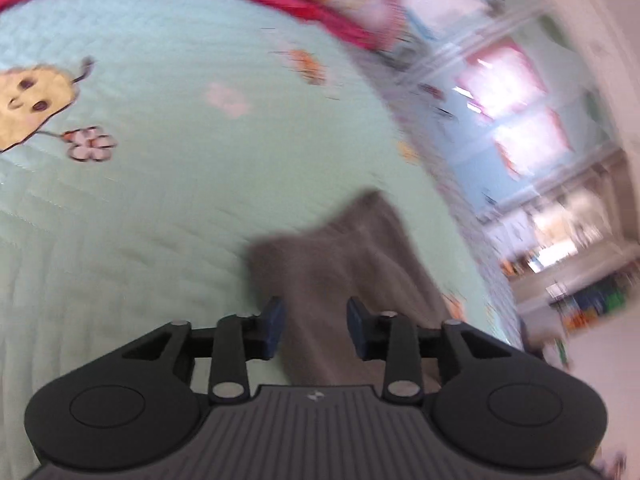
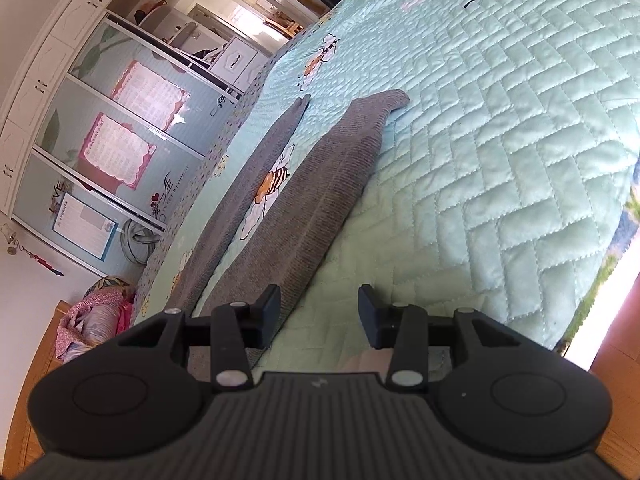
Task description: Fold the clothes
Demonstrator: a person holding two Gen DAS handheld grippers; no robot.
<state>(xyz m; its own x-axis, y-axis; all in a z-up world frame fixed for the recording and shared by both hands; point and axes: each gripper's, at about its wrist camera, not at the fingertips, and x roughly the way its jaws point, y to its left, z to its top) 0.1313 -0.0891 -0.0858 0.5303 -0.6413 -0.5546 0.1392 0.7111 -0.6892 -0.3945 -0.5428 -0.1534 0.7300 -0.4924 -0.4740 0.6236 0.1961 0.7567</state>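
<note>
Grey trousers (image 2: 304,200) lie stretched along the mint quilt (image 2: 500,140). The left gripper (image 1: 316,330) hovers over them, fingers apart, gripping nothing. The right gripper (image 2: 319,316) likewise stands parted and empty beside one leg.

Daylit. Left wrist view smeared w/ motion blur; right wrist view sharp, glare blown out at 4 o'clock; fisheye bends edges.

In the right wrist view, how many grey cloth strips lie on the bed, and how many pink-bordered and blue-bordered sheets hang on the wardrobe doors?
grey cloth strips: 2
pink-bordered sheets: 2
blue-bordered sheet: 1
Total: 5
</note>
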